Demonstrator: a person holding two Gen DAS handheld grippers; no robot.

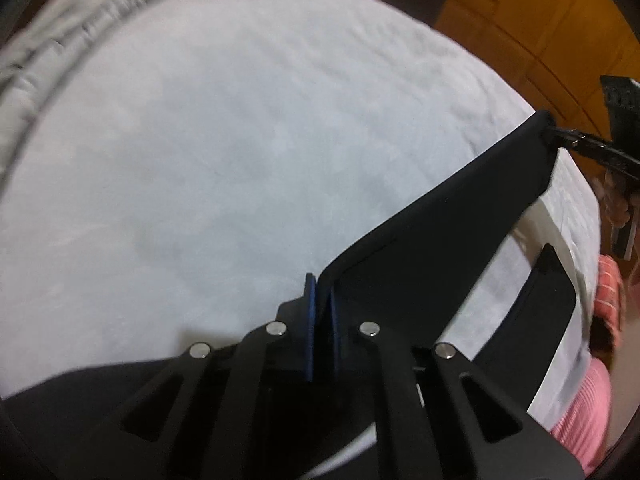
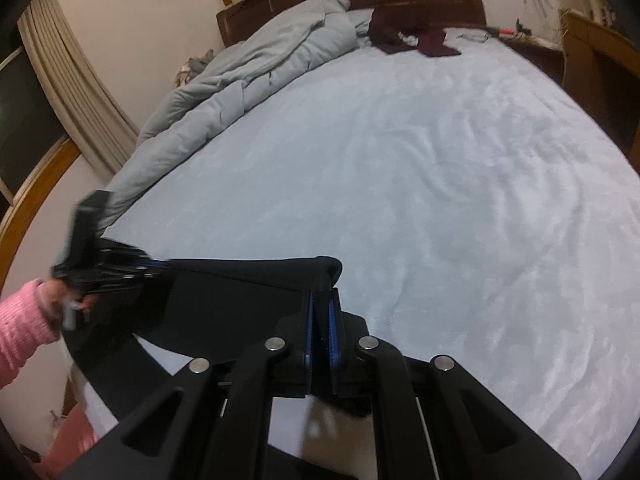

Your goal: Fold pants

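Black fabric pants [image 2: 240, 284] hang stretched over the pale blue bedsheet [image 2: 400, 160], both left gripper [image 1: 322, 296] and right gripper [image 2: 322, 308] clamped on one edge; next, probably lay flat

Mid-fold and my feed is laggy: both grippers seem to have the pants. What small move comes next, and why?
Probably lower both together onto the bed. The left gripper and right gripper each pinch a corner of the black pants, stretched taut in the air between them.

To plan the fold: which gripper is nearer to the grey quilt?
Left. The left gripper grips the pants beside the near end of the quilt; the right gripper grips them farther over the sheet.
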